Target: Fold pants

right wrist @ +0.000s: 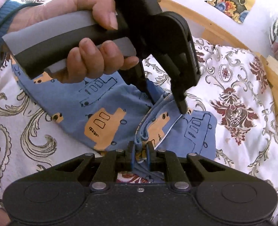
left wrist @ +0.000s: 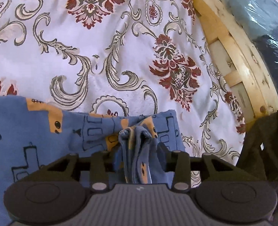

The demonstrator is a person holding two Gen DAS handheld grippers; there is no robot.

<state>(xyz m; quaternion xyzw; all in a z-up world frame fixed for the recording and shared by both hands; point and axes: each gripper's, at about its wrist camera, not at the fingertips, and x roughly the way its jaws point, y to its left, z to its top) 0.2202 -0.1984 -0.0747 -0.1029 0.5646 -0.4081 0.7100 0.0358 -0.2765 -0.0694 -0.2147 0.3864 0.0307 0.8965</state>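
Here the white floral bedspread (left wrist: pixel 105 60) carries the blue patterned pants (right wrist: pixel 105 113), stretching leftward from both tools. The left gripper (left wrist: pixel 137 143) pinches a bunched edge of cloth between its fingers. The right gripper (right wrist: pixel 140 150) is pressed together on an adjacent fold, just beside the left gripper.

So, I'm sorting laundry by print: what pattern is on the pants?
Blue pants with orange vehicles and dark outline drawings; clearest in the right wrist view.
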